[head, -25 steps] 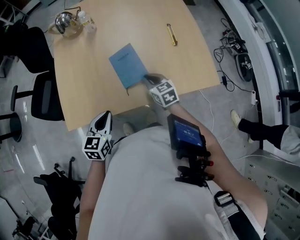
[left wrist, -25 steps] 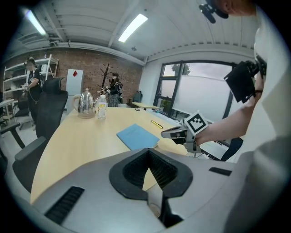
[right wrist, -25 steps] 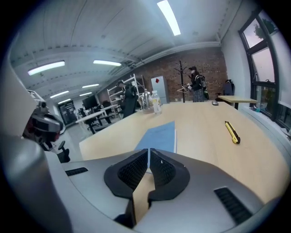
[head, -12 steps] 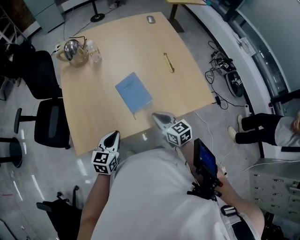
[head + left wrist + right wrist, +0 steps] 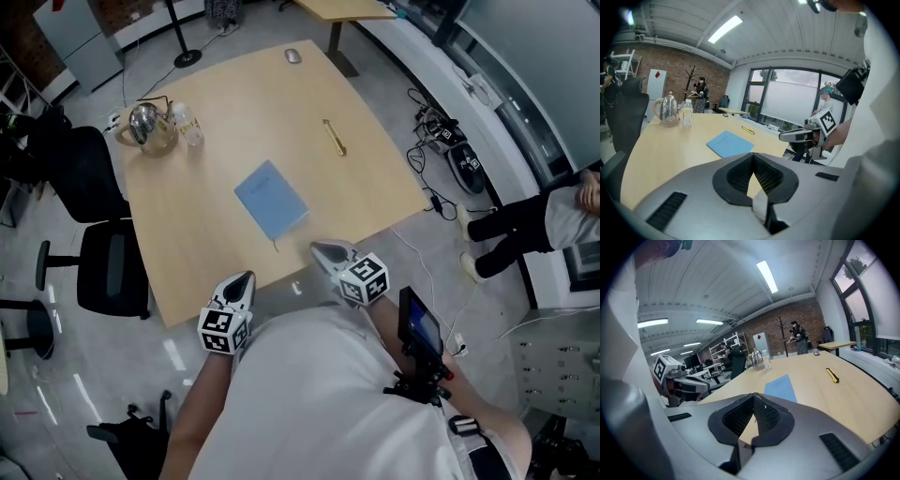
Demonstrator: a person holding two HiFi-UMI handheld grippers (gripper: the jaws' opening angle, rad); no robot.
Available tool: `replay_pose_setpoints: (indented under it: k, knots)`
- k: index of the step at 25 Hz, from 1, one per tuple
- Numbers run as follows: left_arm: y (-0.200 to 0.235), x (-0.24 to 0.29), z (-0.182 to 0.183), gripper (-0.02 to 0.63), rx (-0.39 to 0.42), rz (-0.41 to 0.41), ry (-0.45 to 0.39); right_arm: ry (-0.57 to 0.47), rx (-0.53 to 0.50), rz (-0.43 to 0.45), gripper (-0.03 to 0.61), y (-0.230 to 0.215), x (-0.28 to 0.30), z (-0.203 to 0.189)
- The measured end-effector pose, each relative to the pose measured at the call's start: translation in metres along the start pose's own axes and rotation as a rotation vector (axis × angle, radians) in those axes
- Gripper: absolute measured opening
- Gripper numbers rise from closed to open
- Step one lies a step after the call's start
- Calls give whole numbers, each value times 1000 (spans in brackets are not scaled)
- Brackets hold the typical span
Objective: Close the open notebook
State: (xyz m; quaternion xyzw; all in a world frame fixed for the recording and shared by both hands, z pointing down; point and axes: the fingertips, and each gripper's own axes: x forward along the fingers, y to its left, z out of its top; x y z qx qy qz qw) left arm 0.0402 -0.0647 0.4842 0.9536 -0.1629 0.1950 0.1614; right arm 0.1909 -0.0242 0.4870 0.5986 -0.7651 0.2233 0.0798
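The blue notebook [image 5: 271, 199] lies shut and flat on the wooden table [image 5: 216, 112], near the front edge; it also shows in the left gripper view [image 5: 730, 143] and the right gripper view [image 5: 782, 387]. Both grippers hang off the table's front edge, close to my body. My left gripper [image 5: 244, 278] is shut and holds nothing. So is my right gripper [image 5: 321, 248], a short way in front of the notebook. Each shows in the other's view: the right gripper [image 5: 797, 135] and the left gripper [image 5: 689, 386].
A metal kettle [image 5: 145, 122] and a small bottle [image 5: 190, 125] stand at the table's far left. A yellow pen-like tool [image 5: 334, 137] lies at the right, a mouse [image 5: 293, 56] at the far edge. Black chairs [image 5: 108, 267] stand left; cables [image 5: 441, 131] and a seated person [image 5: 553, 220] right.
My right gripper has drawn back from the notebook's near corner, off the table toward my body. The notebook stays shut and flat. The head view has pulled back.
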Motion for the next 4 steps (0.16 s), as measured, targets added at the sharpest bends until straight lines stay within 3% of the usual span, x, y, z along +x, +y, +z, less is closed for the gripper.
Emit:
replay_pose_setpoints:
  k: [4]
  knots:
    - [-2, 7, 3, 5, 6, -7, -3, -8, 0, -6, 17, -6, 0, 3]
